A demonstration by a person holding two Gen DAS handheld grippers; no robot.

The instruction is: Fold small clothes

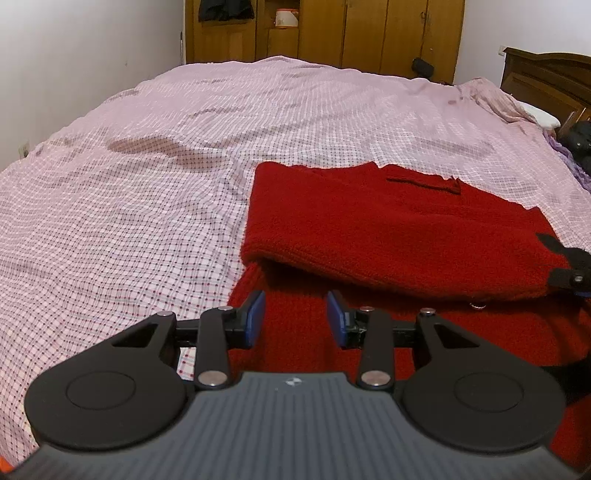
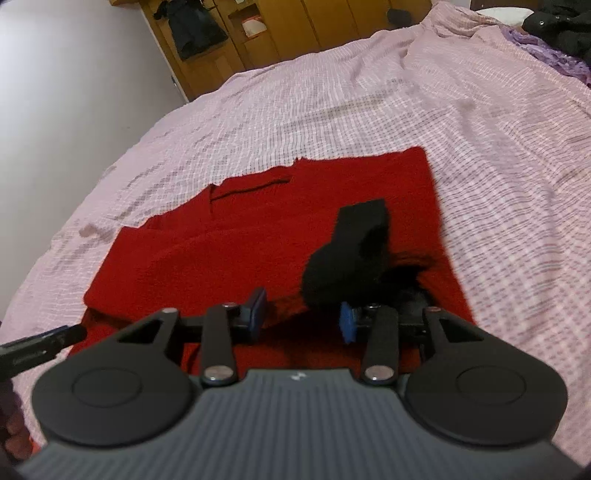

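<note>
On the bed, over its pink checked cover, my red knitted garment lies flat with its far part doubled back toward me, so a thick folded edge runs across it and a single layer is left bare on my side. I hold my left claw low above that bare near layer, pads apart with nothing between them, placed, I judge, to take the near hem for the next fold. My right claw hangs over the garment's right part, its pads apart too and pressing on nothing; a dark blurred shape lies just beyond them on the red knit, and I cannot tell what it is. The tip of my left claw shows at the left edge of the right view, near the garment's corner. Wooden wardrobes stand beyond the bed. One fold looks done; the near layer is not yet brought over.
</note>
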